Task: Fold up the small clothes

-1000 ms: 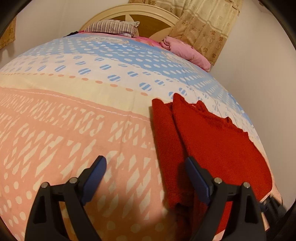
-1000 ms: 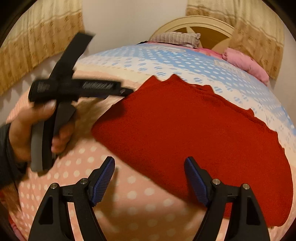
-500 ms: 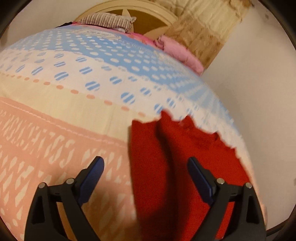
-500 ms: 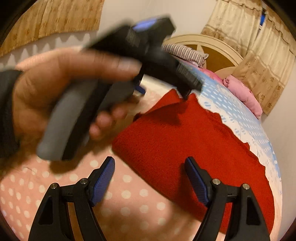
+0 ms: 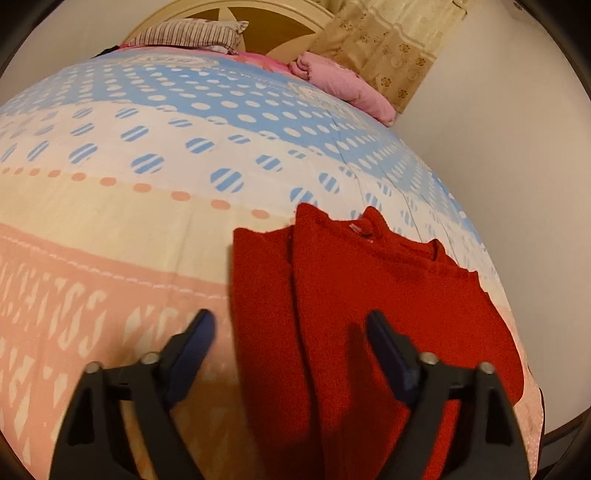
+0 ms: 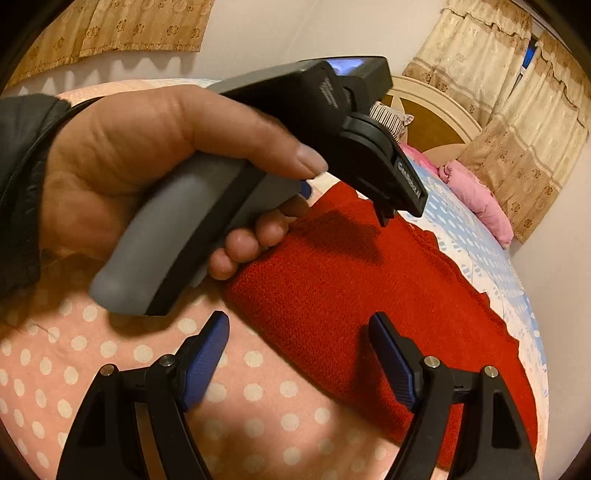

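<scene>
On the bed lies a big bedspread (image 5: 155,206) with pink, cream and blue bands and lots of dots. At the left, in the left wrist view, it is bare pink cloth with white marks. The left gripper (image 5: 291,343) hangs over it, near the bottom. Its jaws stand wide apart and have just been closing a little. Nothing is pinched in them. The left edge of the red garment (image 5: 369,295) sits between the two blue pads, below them, and the left pad is over the bare pink cloth. The red garment lies flat, with a fold line running down its left part. It reaches toward the right edge of the bed.

Far back sit a striped pillow (image 5: 192,35), a wooden headboard (image 5: 280,29), a pink blanket (image 5: 343,85) and a flowered curtain (image 5: 391,48).

From the right wrist view, a hand (image 6: 147,162) in a dark sleeve (image 6: 22,170) fills the left side. It holds the grey handle of the left gripper, and this blocks much of the bed behind it. Its shadow falls on the red garment (image 6: 369,302). The right gripper (image 6: 299,354) is at the bottom with jaws wide apart and nothing in them. Its left pad is over dotted pink cloth and its right pad is over the red garment's near edge.
</scene>
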Demonstrator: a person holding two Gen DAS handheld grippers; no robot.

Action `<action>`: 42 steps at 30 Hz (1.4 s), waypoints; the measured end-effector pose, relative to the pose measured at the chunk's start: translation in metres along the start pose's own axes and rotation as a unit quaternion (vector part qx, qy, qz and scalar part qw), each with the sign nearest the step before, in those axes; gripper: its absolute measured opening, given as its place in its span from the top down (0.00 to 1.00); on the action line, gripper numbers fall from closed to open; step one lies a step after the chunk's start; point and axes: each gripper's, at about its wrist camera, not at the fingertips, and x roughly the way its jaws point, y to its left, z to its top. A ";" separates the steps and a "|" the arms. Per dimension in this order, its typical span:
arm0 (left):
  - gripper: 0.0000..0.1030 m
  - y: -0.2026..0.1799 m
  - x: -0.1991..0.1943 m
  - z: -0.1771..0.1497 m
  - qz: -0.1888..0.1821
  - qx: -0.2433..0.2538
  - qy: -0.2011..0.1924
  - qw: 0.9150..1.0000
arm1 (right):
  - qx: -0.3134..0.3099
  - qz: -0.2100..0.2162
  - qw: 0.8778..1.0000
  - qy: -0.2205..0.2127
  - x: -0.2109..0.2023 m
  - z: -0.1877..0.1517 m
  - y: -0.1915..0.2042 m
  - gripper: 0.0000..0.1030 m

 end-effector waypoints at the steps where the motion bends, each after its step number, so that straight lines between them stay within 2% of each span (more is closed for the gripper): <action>1: 0.35 0.001 0.001 0.001 -0.003 0.000 0.002 1.000 | -0.003 -0.003 1.000 -0.001 0.000 0.001 0.001 0.24; 7: 0.70 0.003 0.005 0.003 -0.022 0.001 0.019 1.000 | -0.003 -0.001 1.000 -0.002 0.002 0.003 -0.001 0.24; 9: 0.84 0.003 0.005 0.004 -0.032 0.005 0.021 0.999 | 0.005 0.018 1.000 0.001 0.004 0.004 -0.005 0.32; 10: 0.85 0.003 0.003 0.004 -0.036 0.001 0.018 0.999 | 0.008 0.032 0.999 0.001 0.003 0.004 -0.007 0.50; 11: 0.85 0.004 0.000 0.005 -0.042 -0.008 0.016 0.999 | 0.009 0.039 0.999 0.001 0.002 0.004 -0.007 0.73; 14: 0.86 0.003 -0.009 0.008 -0.058 -0.023 0.003 0.998 | 0.028 0.055 0.998 -0.010 -0.006 0.002 -0.014 0.85; 19: 0.87 -0.005 -0.028 0.014 -0.087 -0.039 -0.020 0.995 | 0.062 0.082 0.994 -0.038 -0.023 -0.003 -0.025 0.92; 23: 0.87 -0.014 -0.034 0.018 -0.109 -0.049 -0.023 0.993 | 0.080 0.095 0.991 -0.057 -0.036 -0.010 -0.031 0.93; 29: 0.87 -0.045 -0.039 0.027 -0.132 -0.046 -0.033 0.990 | 0.151 0.110 0.979 -0.079 -0.050 -0.023 -0.062 0.94; 34: 0.87 -0.084 -0.042 0.035 -0.144 -0.017 -0.038 0.989 | 0.210 0.112 0.966 -0.103 -0.067 -0.038 -0.093 0.94; 42: 0.87 -0.128 -0.028 0.038 -0.152 0.000 -0.035 0.988 | 0.263 0.091 0.952 -0.125 -0.081 -0.060 -0.136 0.94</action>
